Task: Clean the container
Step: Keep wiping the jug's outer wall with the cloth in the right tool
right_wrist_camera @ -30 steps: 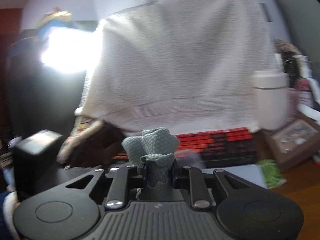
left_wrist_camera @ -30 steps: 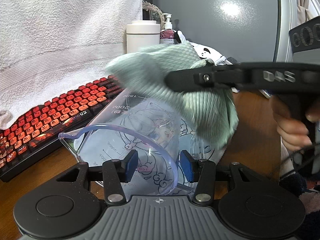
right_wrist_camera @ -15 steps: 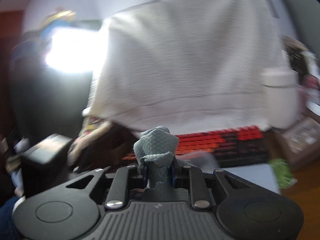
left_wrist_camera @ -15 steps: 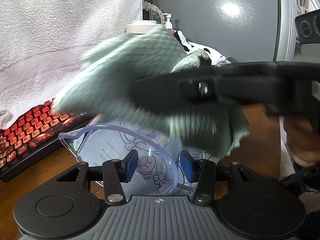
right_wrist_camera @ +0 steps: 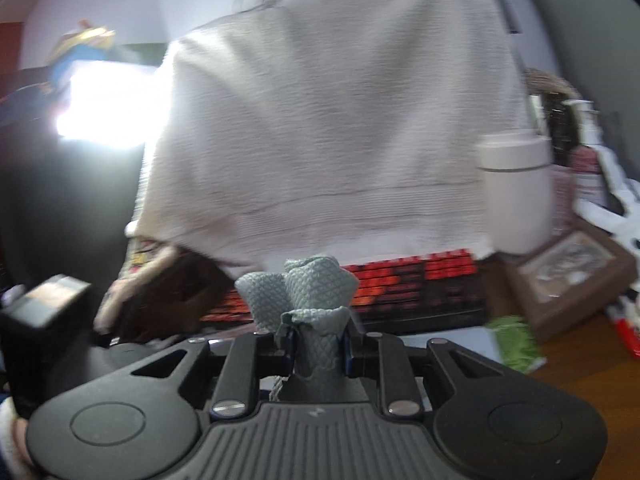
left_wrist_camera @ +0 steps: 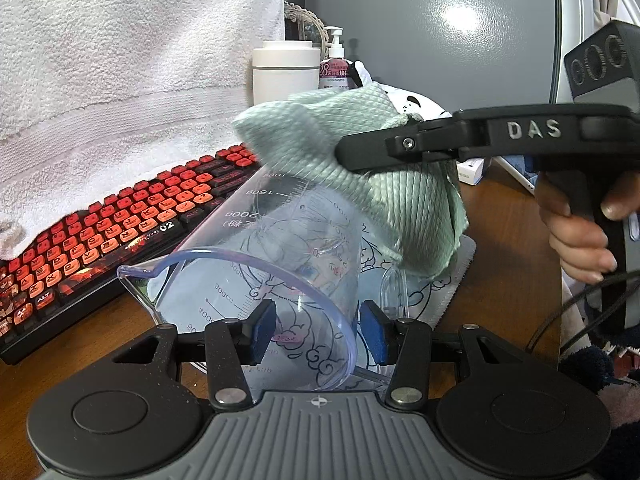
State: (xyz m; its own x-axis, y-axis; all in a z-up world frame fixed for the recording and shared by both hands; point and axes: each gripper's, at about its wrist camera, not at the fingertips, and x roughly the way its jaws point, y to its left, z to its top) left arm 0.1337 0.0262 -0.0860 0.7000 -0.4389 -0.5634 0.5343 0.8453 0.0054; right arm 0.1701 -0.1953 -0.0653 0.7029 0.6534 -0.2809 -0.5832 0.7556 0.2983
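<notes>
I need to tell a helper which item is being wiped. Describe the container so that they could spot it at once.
Find the red-lit keyboard on the wooden desk; just right of it the left gripper holds a clear plastic measuring cup, tipped with its open mouth toward the camera. It alone is see-through, with printed volume marks and a pouring spout, and the green cloth lies over it.

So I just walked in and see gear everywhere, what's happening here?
A person is wiping a clear measuring cup with a green cloth. The left gripper holds the cup's rim, tilted over the wooden desk. The right gripper is shut on the cloth, which lies against the cup's outer side.
</notes>
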